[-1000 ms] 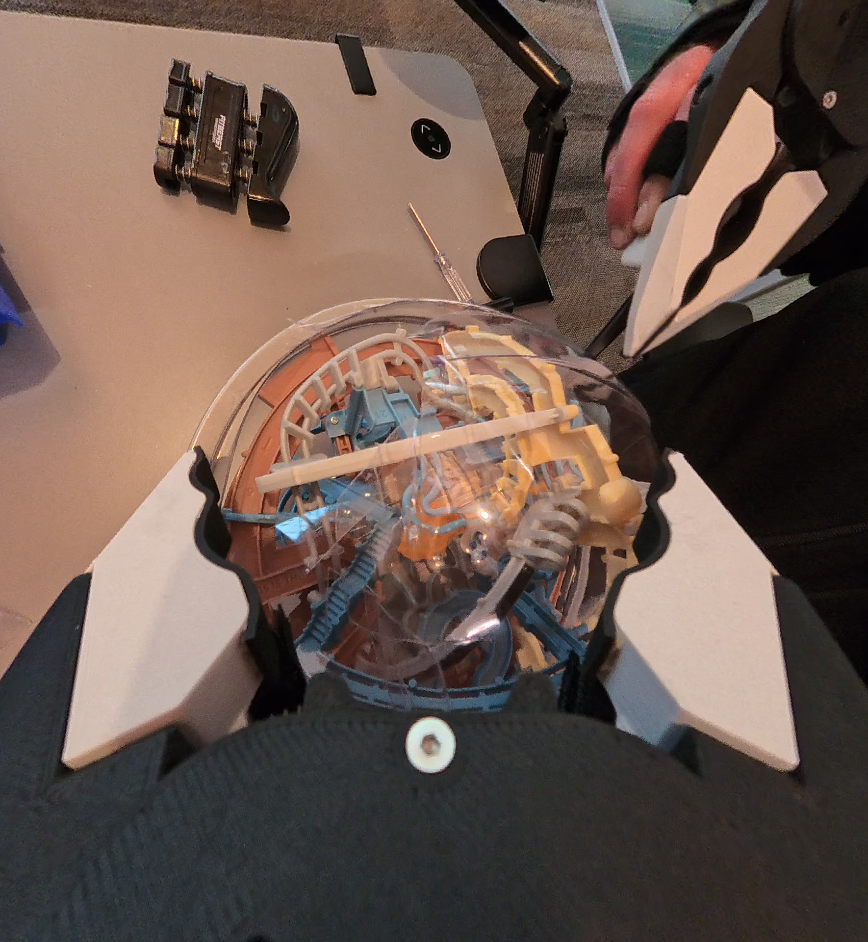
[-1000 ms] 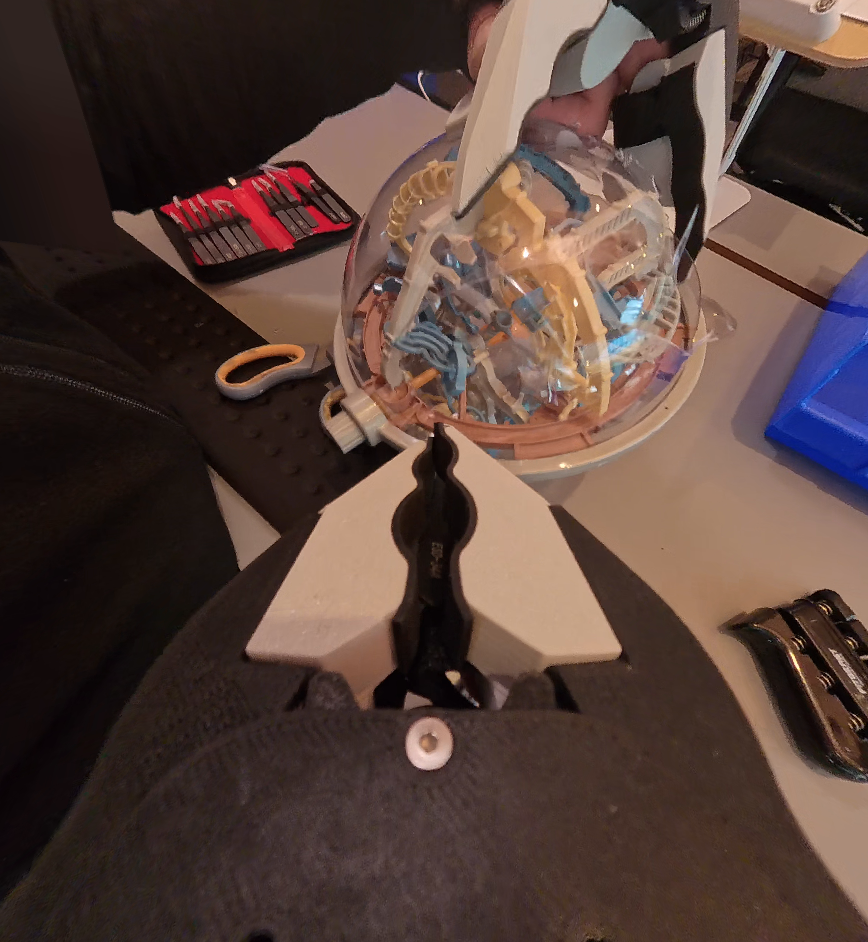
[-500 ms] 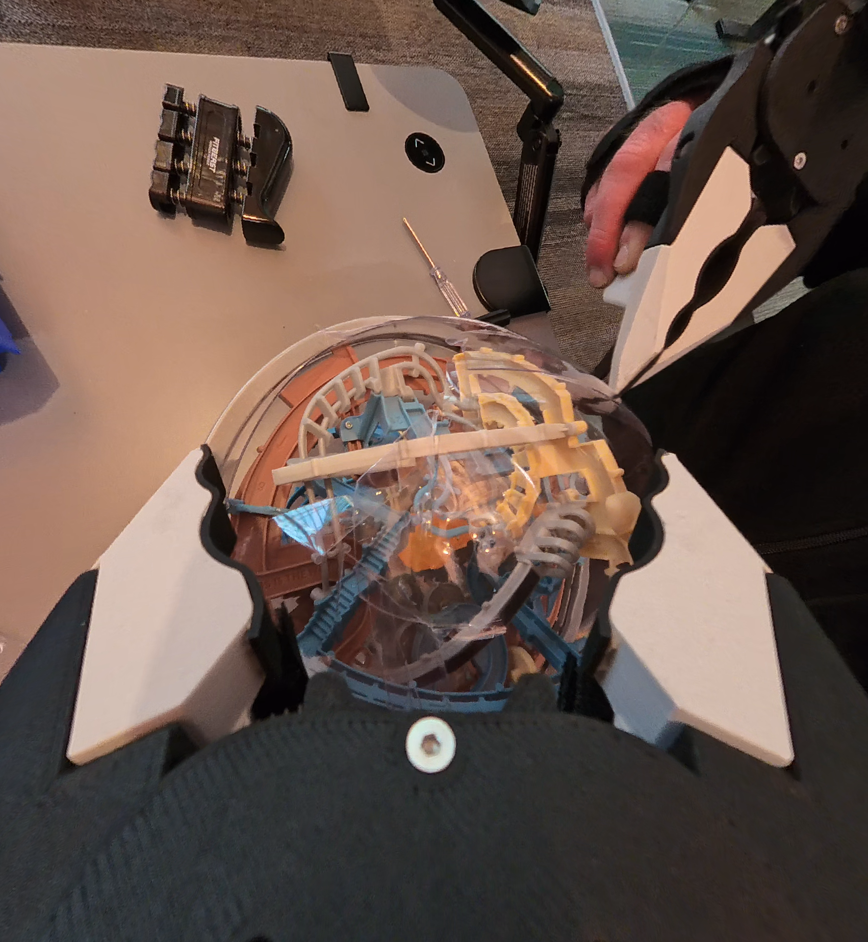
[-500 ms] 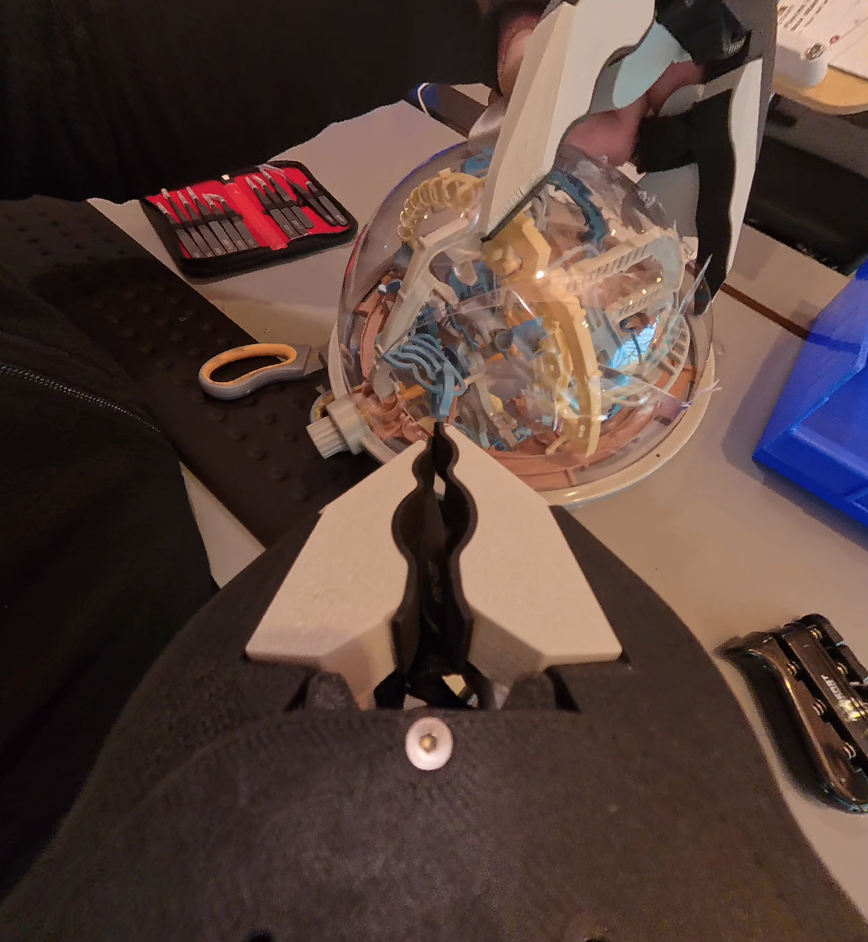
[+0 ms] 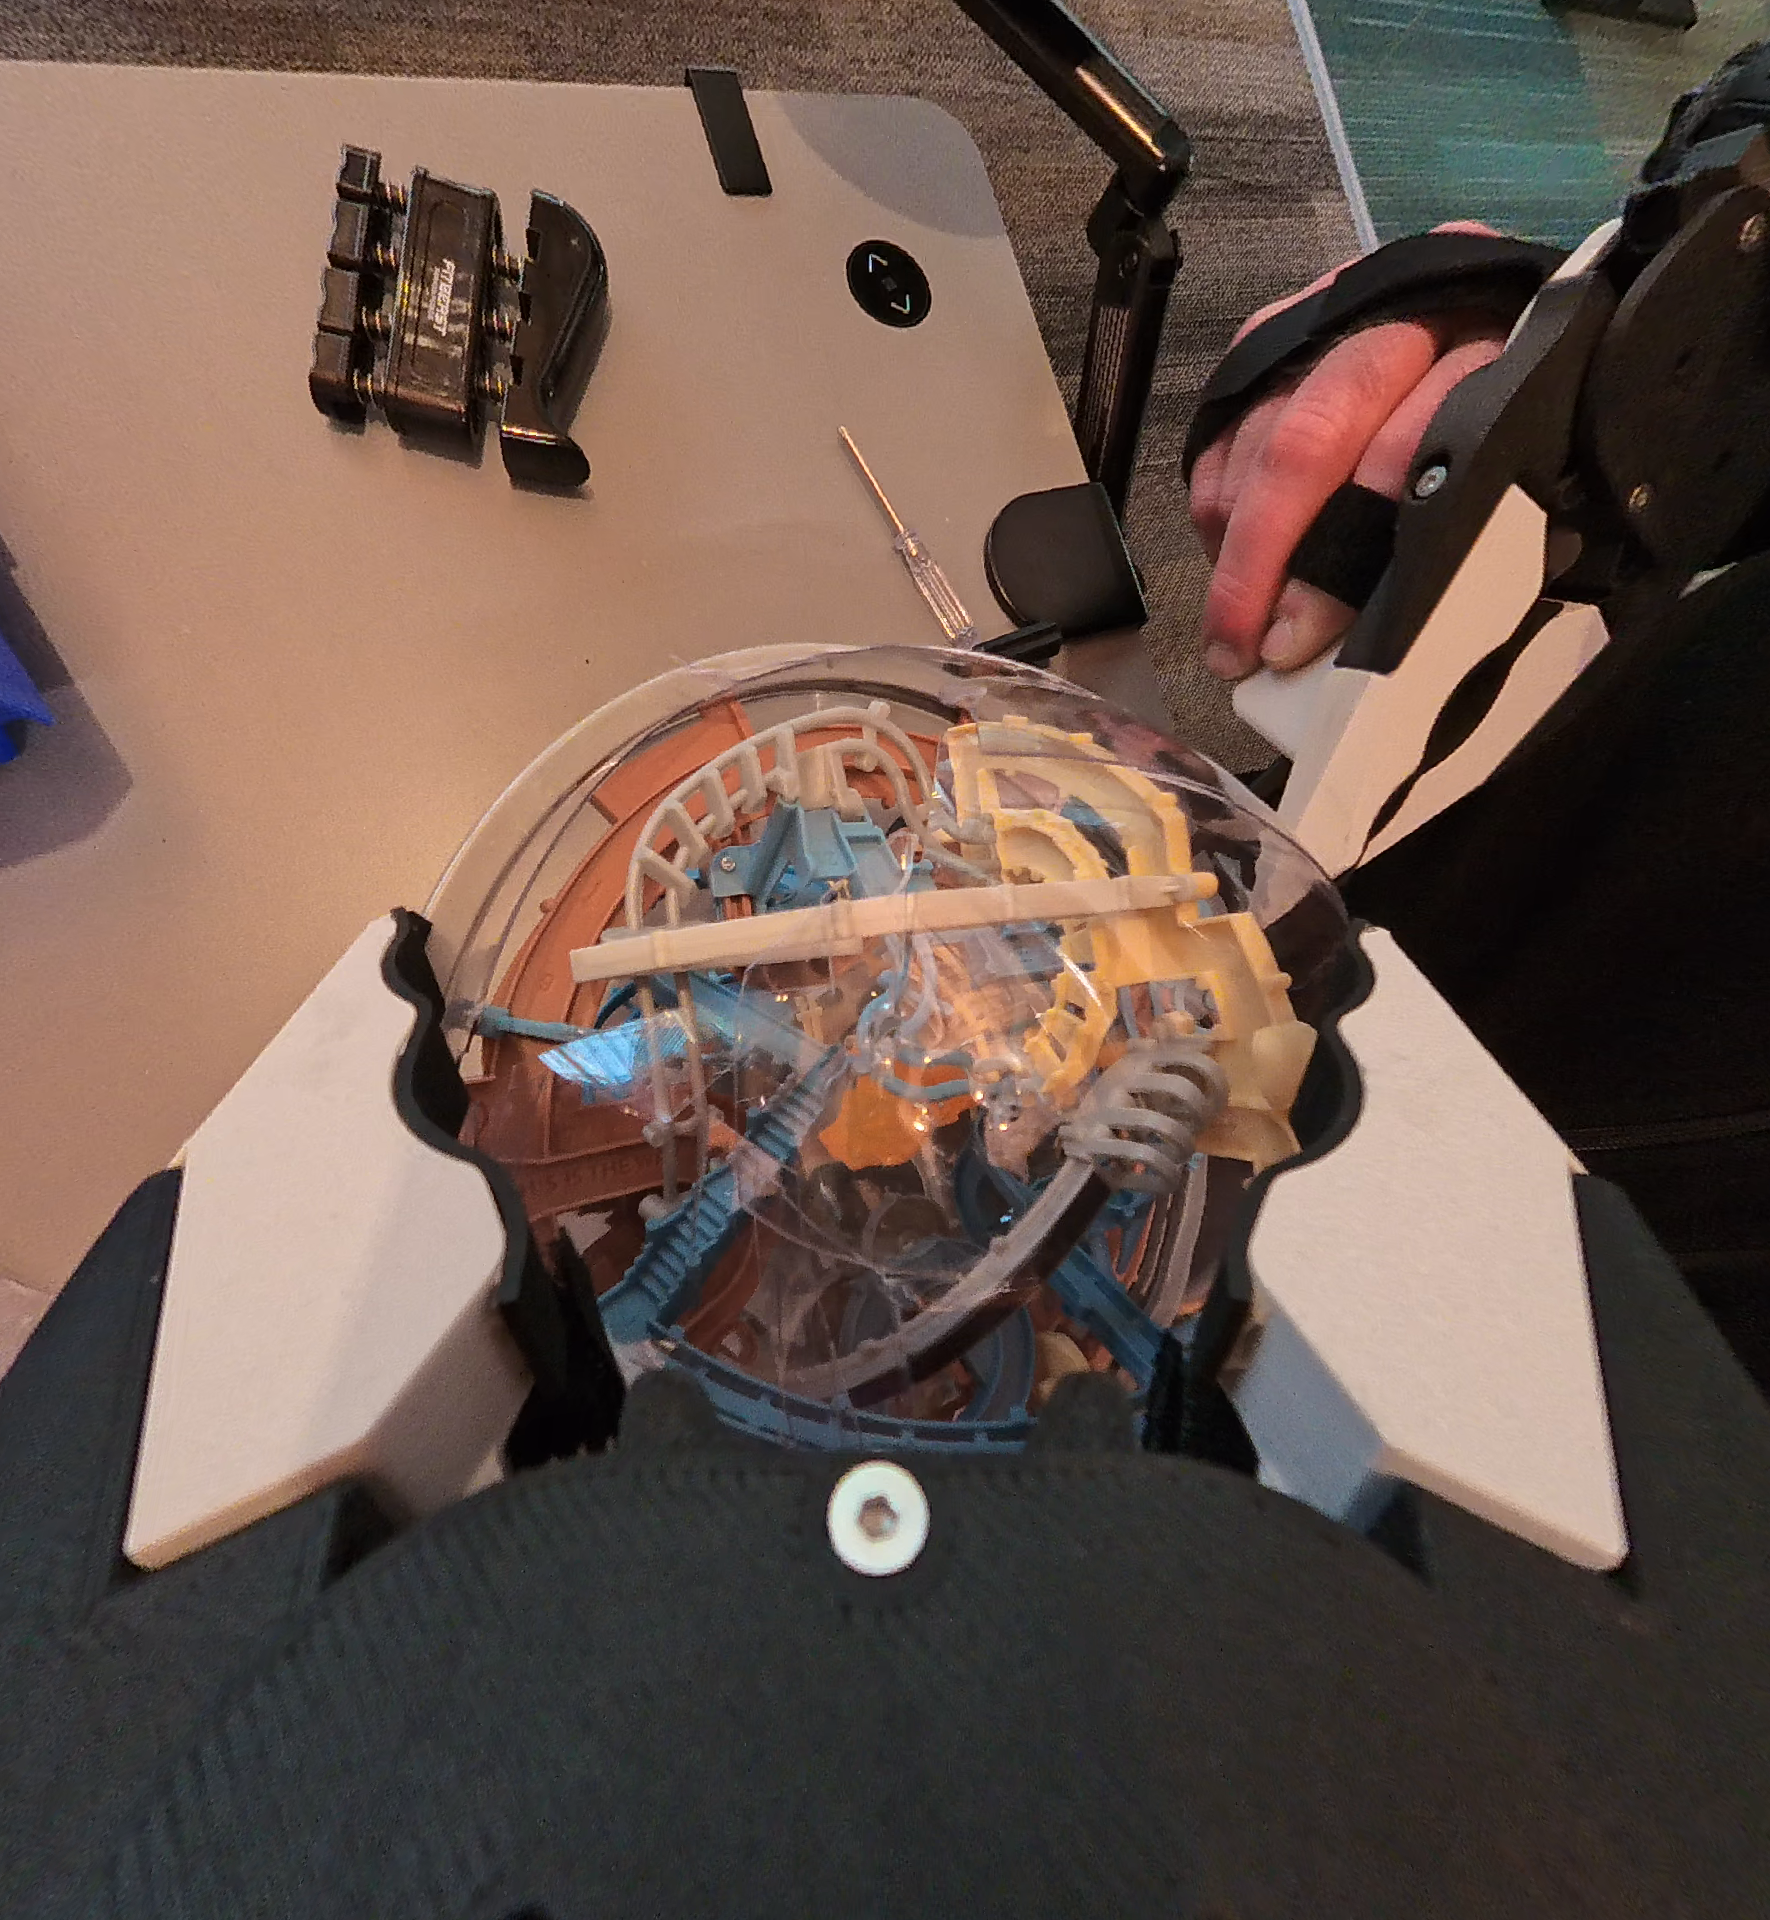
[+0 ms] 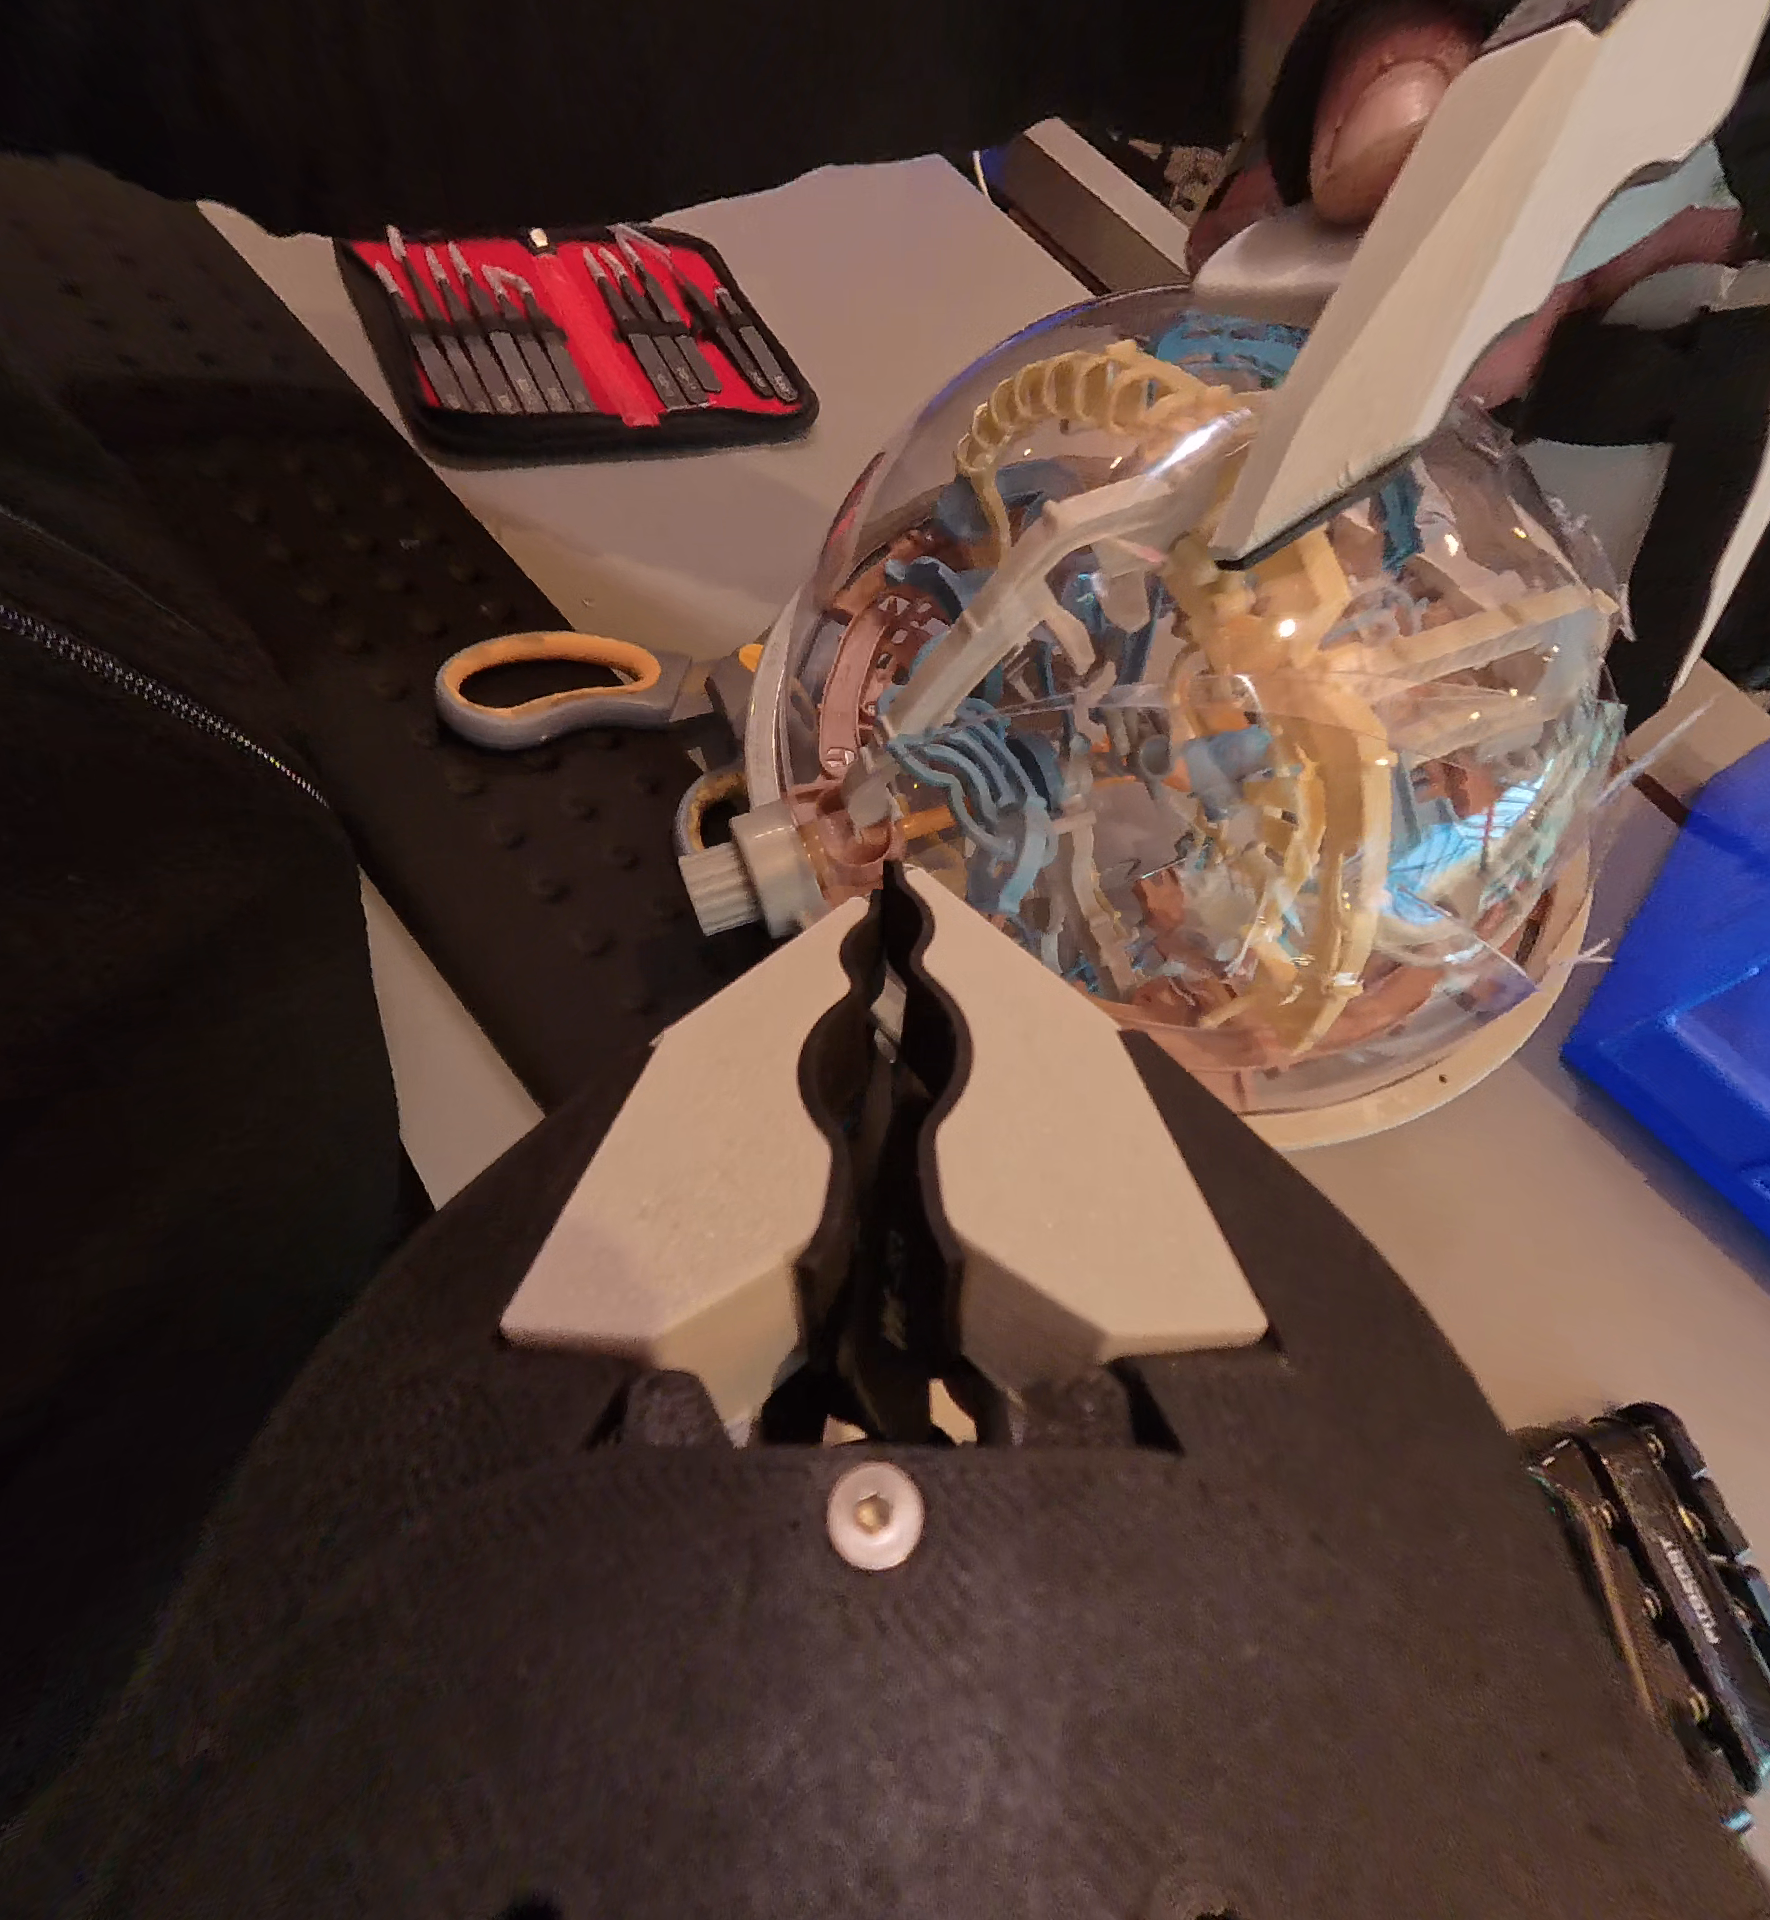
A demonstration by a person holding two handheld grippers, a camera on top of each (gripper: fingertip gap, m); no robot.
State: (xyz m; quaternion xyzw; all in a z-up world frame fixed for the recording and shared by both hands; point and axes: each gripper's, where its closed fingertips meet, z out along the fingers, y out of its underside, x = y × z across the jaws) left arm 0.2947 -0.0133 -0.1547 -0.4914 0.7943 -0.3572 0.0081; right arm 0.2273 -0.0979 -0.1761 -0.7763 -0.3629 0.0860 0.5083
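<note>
Both tools first. Our left gripper [image 5: 881,1049] is spread wide and clamps the clear maze globe [image 5: 891,997], one finger pressed on each flank of the dome. Our right gripper [image 6: 893,904] is pressed together on nothing, its tip just short of the small ridged grey knob [image 6: 741,881] that sticks out of the globe's rim.

In the right wrist view the globe sits at about 1 o'clock from our closed tip, tilted, its white base ring [image 6: 1380,1117] low against the grey table [image 6: 1432,1226]. We cannot tell whether the ring touches the table everywhere.

We judge the globe light, hollow and rigid, with a smooth, slippery shell. That shell already looks cracked, with clear shards or tape standing off it, so we would call it fragile. The broad flanks or the base ring seem the safest hold; the knob is small and likely delicate.

We count one globe and two grippers. At 10 o'clock lie one pair of orange-handled scissors [image 6: 548,691] and, farther off, one red-lined tool case [image 6: 574,338]. At 3 o'clock is one blue bin [image 6: 1733,997], and at 4 o'clock one black hand-grip trainer [image 6: 1691,1590]. The left wrist view adds one slim screwdriver [image 5: 907,535] at 12 o'clock.
</note>
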